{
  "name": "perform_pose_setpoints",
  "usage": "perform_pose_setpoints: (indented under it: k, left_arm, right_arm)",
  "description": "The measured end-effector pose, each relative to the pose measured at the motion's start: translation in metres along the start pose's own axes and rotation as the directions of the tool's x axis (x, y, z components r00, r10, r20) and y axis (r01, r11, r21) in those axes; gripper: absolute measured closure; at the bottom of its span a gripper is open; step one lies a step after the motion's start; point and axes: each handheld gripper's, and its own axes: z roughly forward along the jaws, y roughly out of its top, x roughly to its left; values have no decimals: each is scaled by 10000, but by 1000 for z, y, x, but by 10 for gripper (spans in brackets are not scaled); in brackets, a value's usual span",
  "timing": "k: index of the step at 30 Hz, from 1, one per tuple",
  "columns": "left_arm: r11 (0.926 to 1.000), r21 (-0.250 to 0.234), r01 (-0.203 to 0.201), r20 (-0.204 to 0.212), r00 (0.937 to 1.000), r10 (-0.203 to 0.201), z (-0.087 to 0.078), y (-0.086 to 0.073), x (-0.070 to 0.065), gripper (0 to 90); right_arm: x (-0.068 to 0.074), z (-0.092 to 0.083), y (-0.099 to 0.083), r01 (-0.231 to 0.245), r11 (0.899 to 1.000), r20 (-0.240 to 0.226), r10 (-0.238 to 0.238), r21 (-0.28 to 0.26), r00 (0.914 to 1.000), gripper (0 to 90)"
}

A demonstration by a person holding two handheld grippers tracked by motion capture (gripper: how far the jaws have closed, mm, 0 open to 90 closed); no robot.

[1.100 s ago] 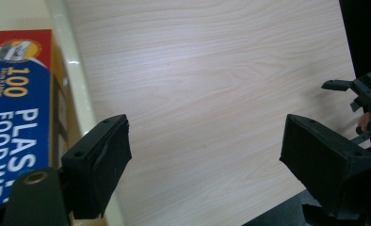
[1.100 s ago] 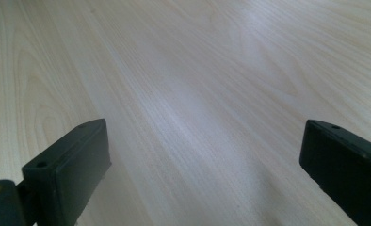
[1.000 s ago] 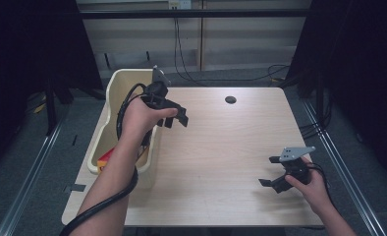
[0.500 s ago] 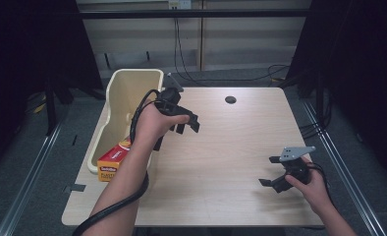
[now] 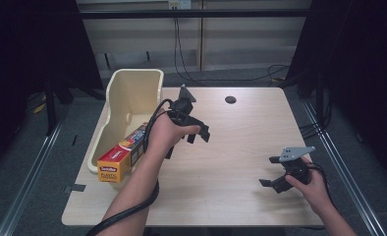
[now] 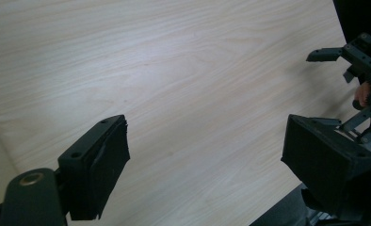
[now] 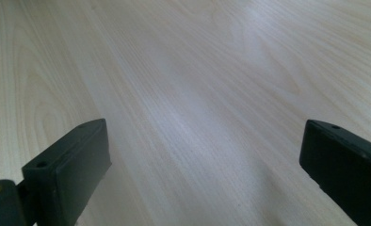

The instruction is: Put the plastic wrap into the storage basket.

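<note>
A cream plastic bin [image 5: 127, 93] stands at the table's left edge, and a yellow and red plastic-wrap box [image 5: 120, 160] lies in its near end. My left gripper [image 5: 197, 134] hovers over the table just right of the bin, open, with bare wood between its jaws [image 6: 205, 155]. Near the front right corner my right gripper [image 5: 271, 172] is held low over the table, open and empty, its jaws spread wide over the wood [image 7: 202, 155]. The left gripper view also takes in the right gripper [image 6: 358, 61] farther off.
The light wooden table [image 5: 231, 147] has a round dark cable hole [image 5: 230, 100] at the back. A black cable trails from the left gripper along the forearm. Dark floor and metal rails flank the table on both sides.
My left hand has moved right and down from over the bin to the table beside it, uncovering the plastic-wrap box. The right hand has stayed still.
</note>
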Motion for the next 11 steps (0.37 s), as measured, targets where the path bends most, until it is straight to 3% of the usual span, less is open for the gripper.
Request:
perform_pose_setpoints:
  k: [4,11]
  left_arm:
    - [9996,34,-264,116,9996,264,11,-3,-1,148]
    - [9996,86,-267,271,9993,264,26,-7,0,149]
  right_arm:
    - [0,1,0,36,10000,-29,-36,5,10000,26]
    - [1,4,0,8,10000,-1,-8,45,10000,26]
